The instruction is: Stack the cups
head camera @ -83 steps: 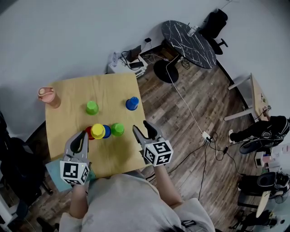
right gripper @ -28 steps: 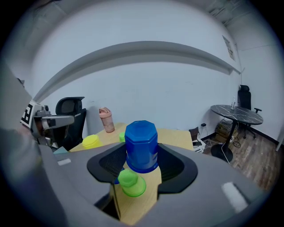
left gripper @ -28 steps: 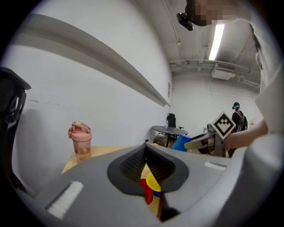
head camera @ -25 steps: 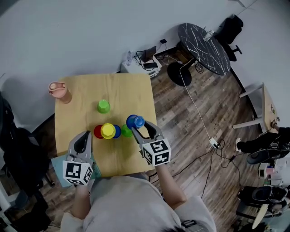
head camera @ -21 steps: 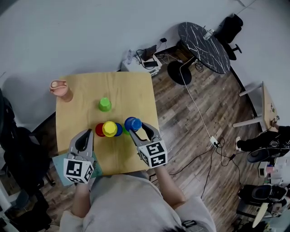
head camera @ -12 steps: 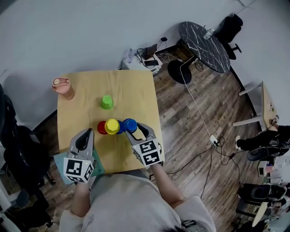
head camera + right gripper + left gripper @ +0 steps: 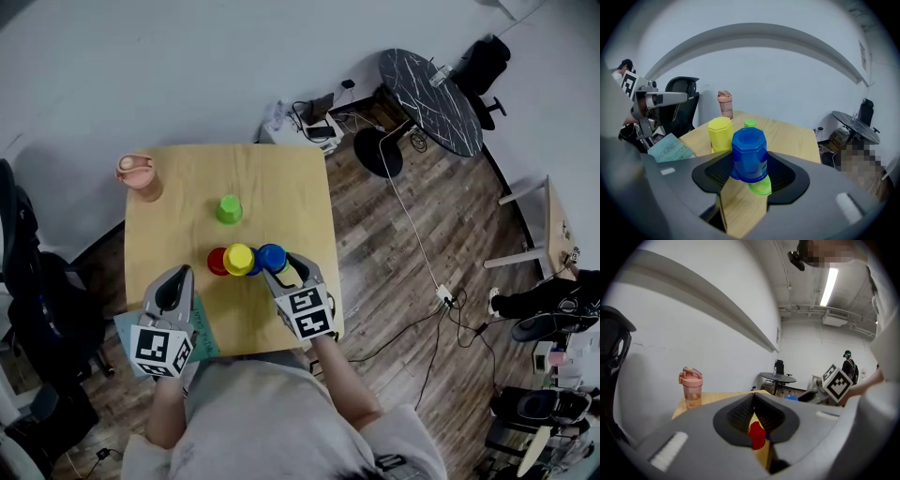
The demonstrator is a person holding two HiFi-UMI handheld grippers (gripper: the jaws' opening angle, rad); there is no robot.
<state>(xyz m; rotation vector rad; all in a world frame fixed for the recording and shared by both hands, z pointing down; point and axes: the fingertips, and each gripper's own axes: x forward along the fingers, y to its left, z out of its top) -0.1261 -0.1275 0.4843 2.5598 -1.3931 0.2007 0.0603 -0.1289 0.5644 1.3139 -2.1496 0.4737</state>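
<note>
An upturned blue cup (image 7: 271, 256) (image 7: 749, 145) sits between the jaws of my right gripper (image 7: 281, 268) (image 7: 749, 160), which is shut on it. Under it only the rim of a green cup (image 7: 762, 188) shows. A yellow cup (image 7: 239, 259) (image 7: 720, 133) stands just to the left, and a red cup (image 7: 217, 262) (image 7: 757, 435) beside that. A second green cup (image 7: 229, 208) (image 7: 750, 123) stands alone further back. My left gripper (image 7: 173, 290) (image 7: 753, 399) is shut and holds nothing, near the table's front left, short of the red cup.
A pink bottle (image 7: 141, 175) (image 7: 691, 387) stands at the far left corner of the wooden table (image 7: 281, 187). A teal booklet (image 7: 203, 335) (image 7: 670, 148) lies at the front edge under the left gripper. A black chair (image 7: 682, 101) stands to the left.
My right gripper has carried the blue cup left and down onto the green cup beside the yellow one, which is now nearly covered. The left gripper has stayed put.
</note>
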